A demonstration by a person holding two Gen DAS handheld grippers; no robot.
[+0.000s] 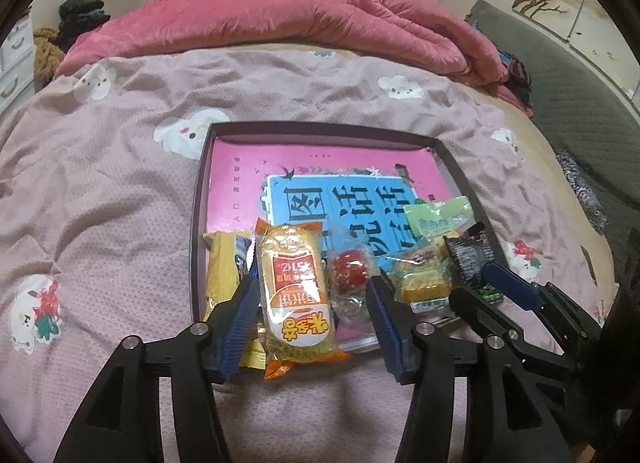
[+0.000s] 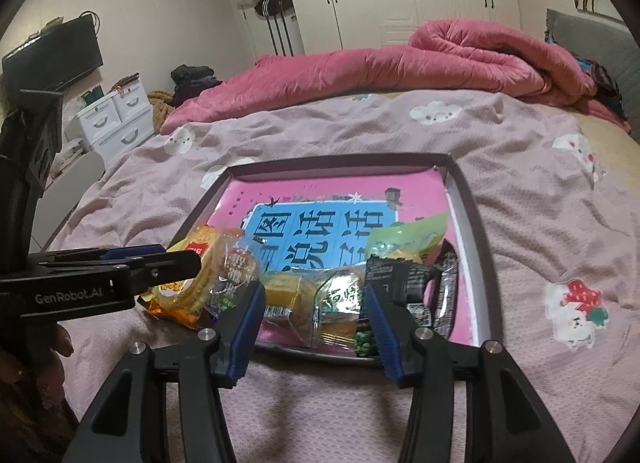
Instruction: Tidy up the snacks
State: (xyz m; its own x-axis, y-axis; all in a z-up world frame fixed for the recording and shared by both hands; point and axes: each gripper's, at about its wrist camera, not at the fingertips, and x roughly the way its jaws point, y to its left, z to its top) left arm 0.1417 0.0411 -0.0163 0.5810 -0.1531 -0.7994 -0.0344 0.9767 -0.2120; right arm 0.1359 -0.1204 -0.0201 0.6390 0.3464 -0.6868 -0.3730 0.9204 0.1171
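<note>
Left wrist view: left gripper [image 1: 312,295] sits over the near edge of a shallow dark-rimmed rectangular tray [image 1: 199,199] on a mauve bedspread w/ cartoon prints [image 1: 112,183]. Jaws stand apart, straddling an orange-and-yellow plastic rice-cracker pack [image 1: 294,295]; the left blue pad looks close to or brushing the pack's edge, the right pad is clear of it, so no grip. Pack's long axis runs near-to-far along the fingers, its near end overhanging the tray rim onto the bedspread, print upside-down from here. Just left of it lies a yellow wrapped bar [image 1: 224,267], also lengthwise near-to-far, partly hidden by the left finger. Right of it, a clear wrapper w/ a red round sweet [image 1: 349,271], then a clear-wrapped yellow cake [image 1: 424,283], a black foil packet [image 1: 468,259] and a pale green sachet [image 1: 438,215]. All sit in a row at the tray's near end on a pink-and-blue picture book [image 1: 320,167] lining the tray.

Right gripper [image 2: 316,307] is open too, in the right wrist view: pads either side of the yellow cake, which lies crosswise, not pressed. The black packet's lower part is cut off by the right finger; small green-print item under it is too blurred to ID. A rumpled pink quilt [image 2: 400,67] lies at the bed's far side.
</note>
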